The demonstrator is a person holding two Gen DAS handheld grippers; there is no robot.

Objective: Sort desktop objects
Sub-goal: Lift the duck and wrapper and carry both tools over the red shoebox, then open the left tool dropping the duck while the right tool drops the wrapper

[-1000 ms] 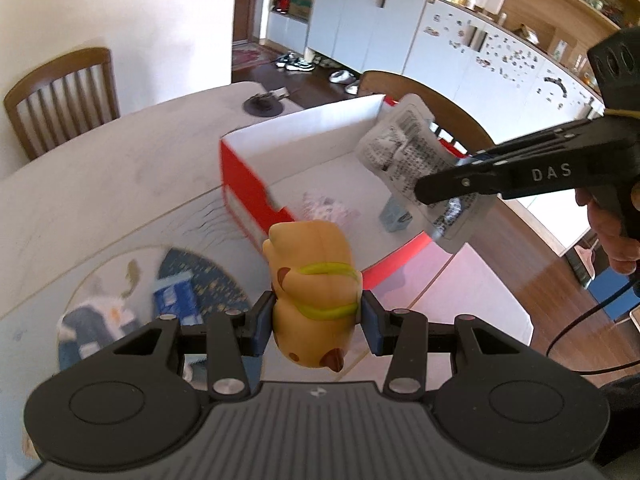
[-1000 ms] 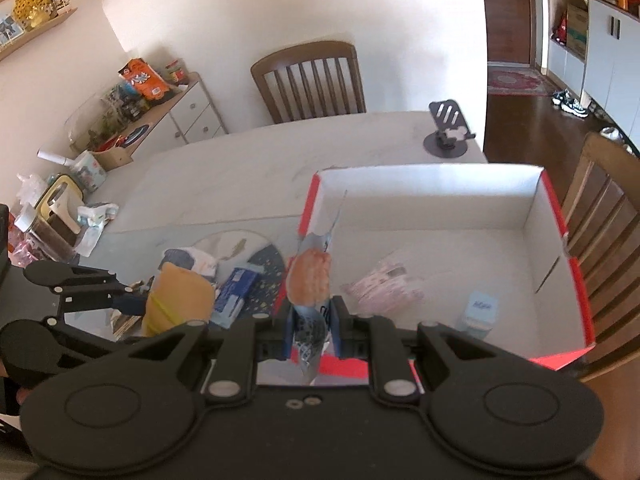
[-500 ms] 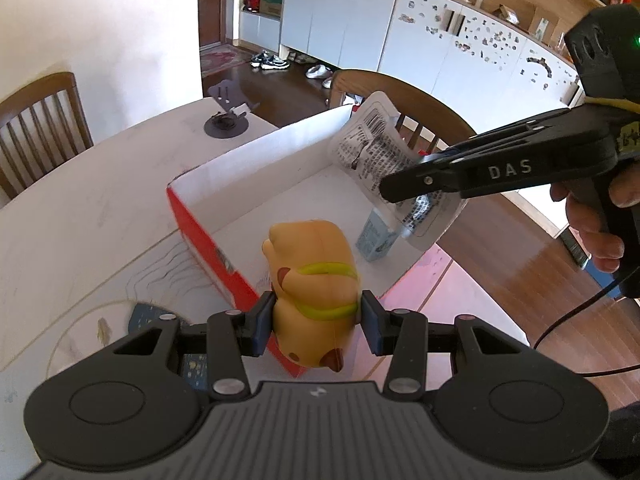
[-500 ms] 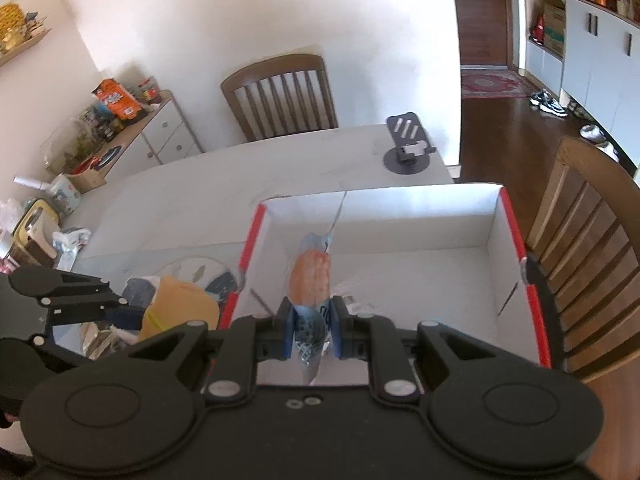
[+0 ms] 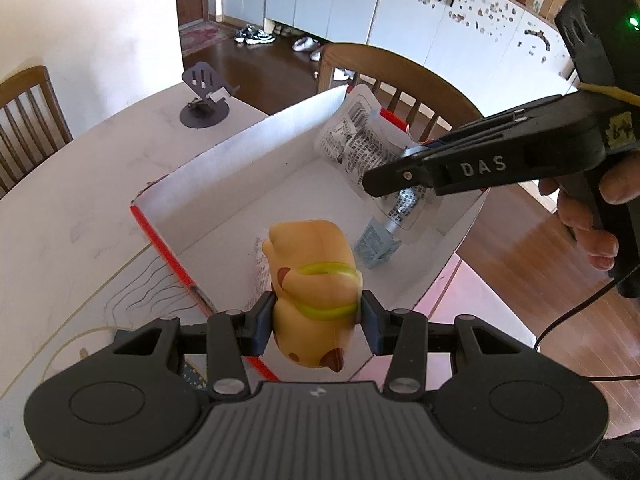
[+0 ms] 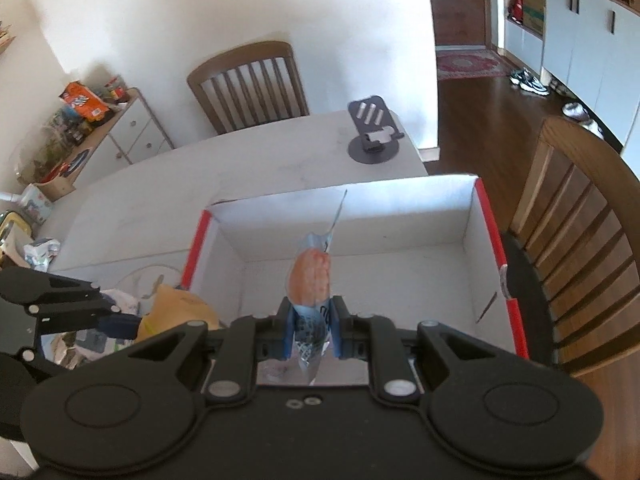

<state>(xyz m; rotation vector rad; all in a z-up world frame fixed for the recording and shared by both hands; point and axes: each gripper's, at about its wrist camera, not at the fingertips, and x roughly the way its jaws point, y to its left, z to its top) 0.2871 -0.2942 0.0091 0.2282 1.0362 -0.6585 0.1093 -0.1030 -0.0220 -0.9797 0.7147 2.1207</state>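
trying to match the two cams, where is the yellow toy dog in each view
Left wrist: yellow toy dog at lower centre, clamped in the left gripper.
Right wrist: lower left, partly hidden, beside the box's red edge.
Shared landmark: the phone stand on the table.

A pale table fills the left of the left wrist view. A red-edged white box sits on it at centre, open-topped. A dark phone stand stands at the table's far corner, upper left, well apart from the box.
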